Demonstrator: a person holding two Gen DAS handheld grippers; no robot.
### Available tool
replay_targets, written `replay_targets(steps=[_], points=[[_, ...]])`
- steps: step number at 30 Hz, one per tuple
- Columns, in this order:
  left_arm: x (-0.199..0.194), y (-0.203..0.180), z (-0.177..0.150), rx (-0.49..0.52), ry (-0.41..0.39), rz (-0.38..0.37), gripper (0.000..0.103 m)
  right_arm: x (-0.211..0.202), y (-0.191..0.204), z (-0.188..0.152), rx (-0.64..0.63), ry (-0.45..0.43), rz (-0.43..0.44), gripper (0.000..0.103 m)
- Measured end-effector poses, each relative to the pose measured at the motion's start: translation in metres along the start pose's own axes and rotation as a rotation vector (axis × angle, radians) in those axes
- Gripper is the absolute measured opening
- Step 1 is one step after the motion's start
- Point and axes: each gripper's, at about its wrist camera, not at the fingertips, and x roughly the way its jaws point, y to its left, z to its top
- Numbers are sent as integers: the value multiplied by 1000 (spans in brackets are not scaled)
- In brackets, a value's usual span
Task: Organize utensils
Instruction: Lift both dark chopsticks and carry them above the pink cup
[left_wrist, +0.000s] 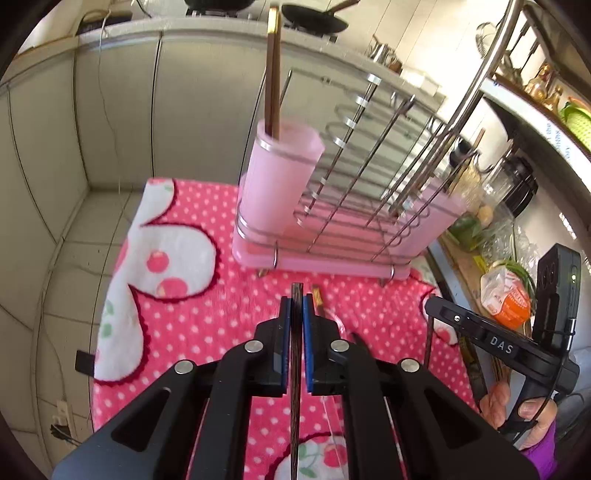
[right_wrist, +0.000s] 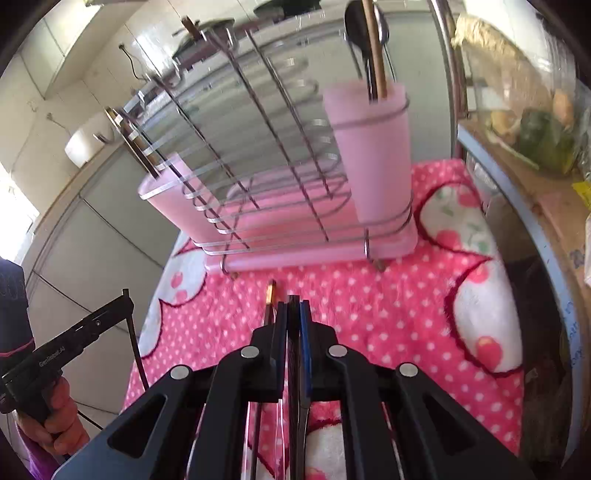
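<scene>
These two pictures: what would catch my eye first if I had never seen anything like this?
Probably the pink rack with its wire dividers, standing on a pink dotted towel in the middle of both views. At each end it carries a pink cup, and utensils stick up out of the cup seen in the right view. In front, the left tongs and right tongs are each shut on a dark chopstick.
</scene>
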Motion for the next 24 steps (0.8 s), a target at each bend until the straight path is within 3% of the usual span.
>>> replay_targets(steps=[15,24], points=[[-88,-15,60,12,-358,-33,6,-123,14,61,-61,-425,15,6],[-114,-35,101,42,-574,-12,6,-157,17,103,-89,-625,-3,6]])
